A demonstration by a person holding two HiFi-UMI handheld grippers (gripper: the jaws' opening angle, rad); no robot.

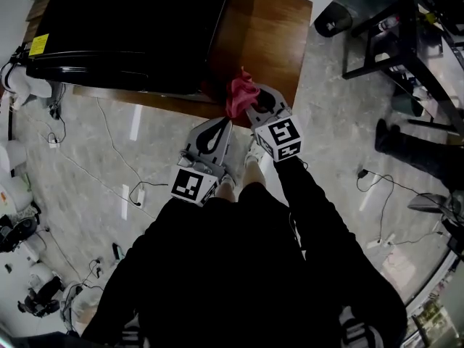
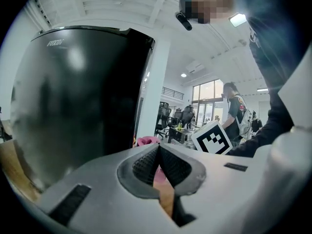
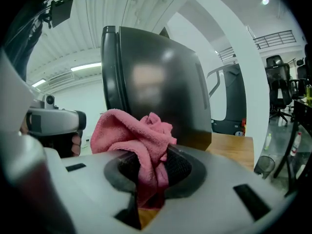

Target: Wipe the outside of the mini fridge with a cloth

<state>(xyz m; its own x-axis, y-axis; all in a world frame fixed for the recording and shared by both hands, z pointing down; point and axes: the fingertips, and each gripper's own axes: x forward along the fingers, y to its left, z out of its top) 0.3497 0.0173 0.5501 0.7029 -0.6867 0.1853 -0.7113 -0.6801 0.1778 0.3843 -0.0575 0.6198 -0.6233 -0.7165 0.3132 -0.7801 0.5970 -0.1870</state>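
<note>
Bright ceiling lights (image 2: 238, 19), soft glare on the glossy black mini fridge (image 3: 156, 82), fisheye-dark corners, soft-focus foreground.

No word or number legible to you, yellow label (image 1: 38, 44) on the mini fridge (image 1: 123, 27) top too small to read, pale brand mark (image 2: 54, 43) on its front blurred, square coded marker (image 1: 190, 185) on left gripper (image 1: 221, 124), matching marker (image 1: 281, 138) on right gripper (image 1: 251, 106).

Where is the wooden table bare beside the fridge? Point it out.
Free: the strip between the glossy black mini fridge and the brown wooden table's right edge. Crowded: the front corner, where the right gripper holds the pink terry cloth.
</note>
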